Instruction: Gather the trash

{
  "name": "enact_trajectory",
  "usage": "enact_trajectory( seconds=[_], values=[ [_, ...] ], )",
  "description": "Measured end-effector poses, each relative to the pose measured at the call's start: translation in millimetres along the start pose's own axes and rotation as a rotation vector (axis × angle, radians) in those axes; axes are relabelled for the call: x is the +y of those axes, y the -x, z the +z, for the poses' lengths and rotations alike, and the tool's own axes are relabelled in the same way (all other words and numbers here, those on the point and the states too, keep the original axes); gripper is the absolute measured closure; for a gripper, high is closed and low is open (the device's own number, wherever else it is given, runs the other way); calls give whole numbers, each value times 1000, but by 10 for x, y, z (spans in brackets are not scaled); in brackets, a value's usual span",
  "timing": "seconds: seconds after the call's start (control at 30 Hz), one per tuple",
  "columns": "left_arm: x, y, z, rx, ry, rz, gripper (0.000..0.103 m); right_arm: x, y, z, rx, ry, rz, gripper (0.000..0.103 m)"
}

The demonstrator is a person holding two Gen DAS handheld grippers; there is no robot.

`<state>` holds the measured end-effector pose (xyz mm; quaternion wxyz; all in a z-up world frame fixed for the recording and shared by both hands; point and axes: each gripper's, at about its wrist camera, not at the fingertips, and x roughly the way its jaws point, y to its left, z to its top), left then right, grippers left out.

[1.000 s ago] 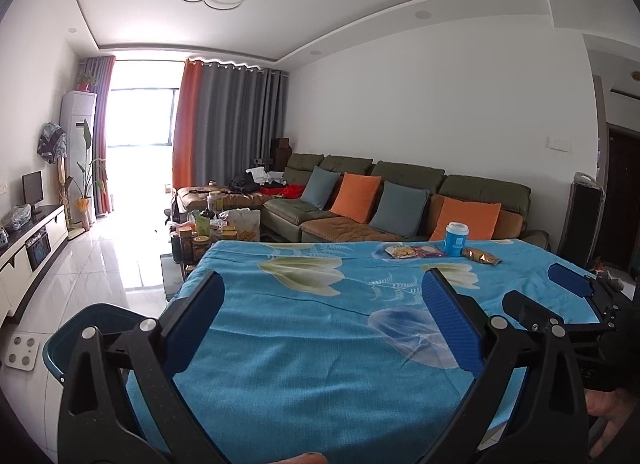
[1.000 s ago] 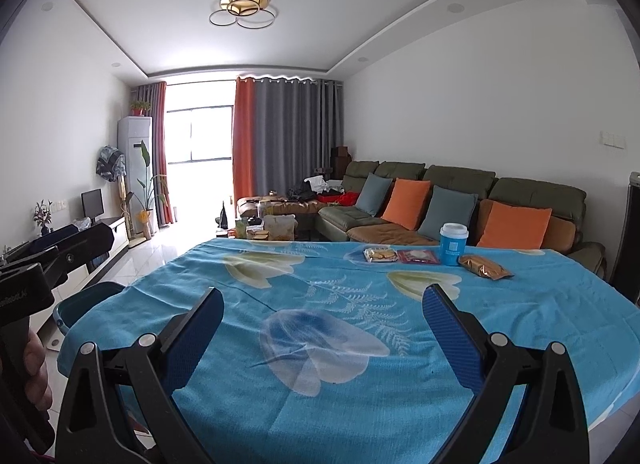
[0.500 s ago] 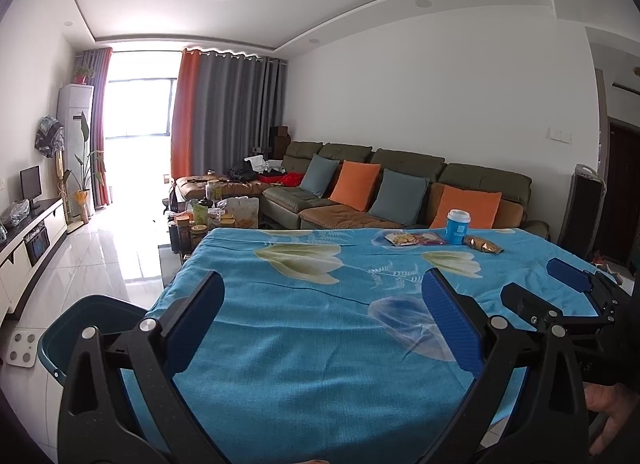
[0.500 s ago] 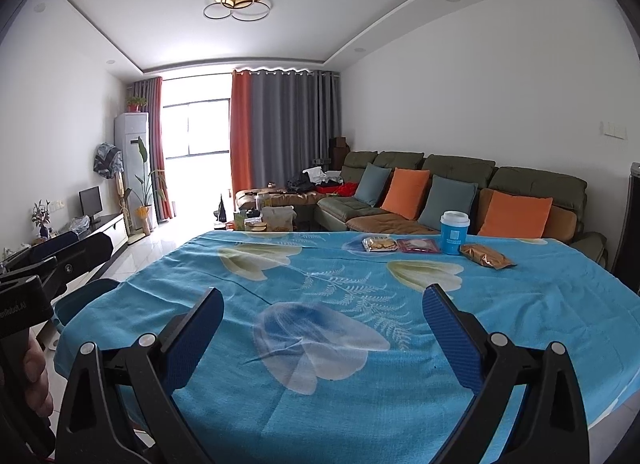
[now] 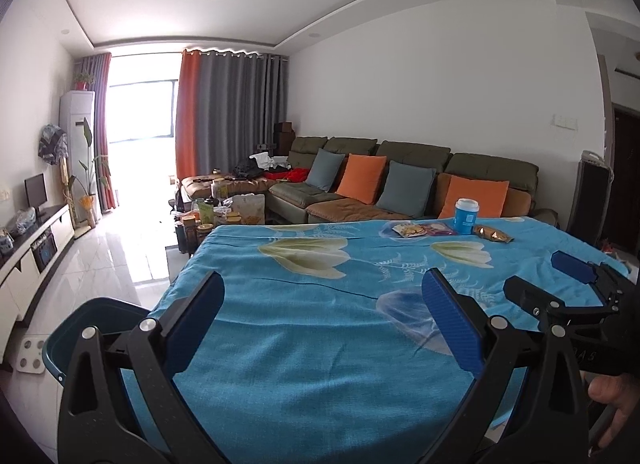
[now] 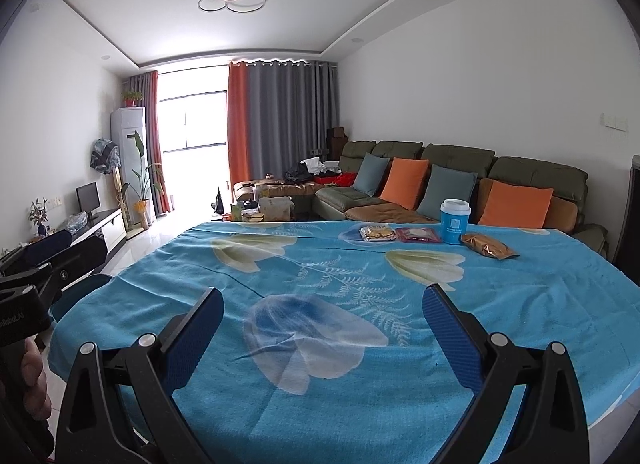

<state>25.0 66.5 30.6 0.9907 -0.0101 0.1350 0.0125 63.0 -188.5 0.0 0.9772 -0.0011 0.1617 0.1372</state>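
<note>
Black grippers [image 5: 323, 320] [image 6: 323, 322] wide, level w/ table [image 6: 520, 304]

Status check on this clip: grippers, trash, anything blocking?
Left gripper open, empty; right gripper open, empty. Blue cup and three wrappers untouched at table's far edge. Teal bin beside table, left. Path across cloth unobstructed.

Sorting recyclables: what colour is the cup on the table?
Blue cup with a white lid; right wrist view.

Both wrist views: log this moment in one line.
left gripper: open, empty | right gripper: open, empty | cup, three wrappers: far table edge | bin: left
</note>
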Motion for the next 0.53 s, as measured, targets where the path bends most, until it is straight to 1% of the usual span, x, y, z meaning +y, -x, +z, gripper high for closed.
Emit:
enact_trajectory(
  seconds=[0.2,0.3,0.43,0.53],
  values=[
    [-28,-116,21,10,-11,-18,6,-91,-38,34,-7,1,-27,7],
    [-15,-198,52,15,-17,-34,6,-207,-93,95,-7,1,-48,7],
    [-7,-367,145,37,-51,-46,6,-506,-266,250,14,-30,-66,7],
    [8,-537,263,50,-84,-22,6,-766,-476,394,48,-36,-79,7]
  ],
)
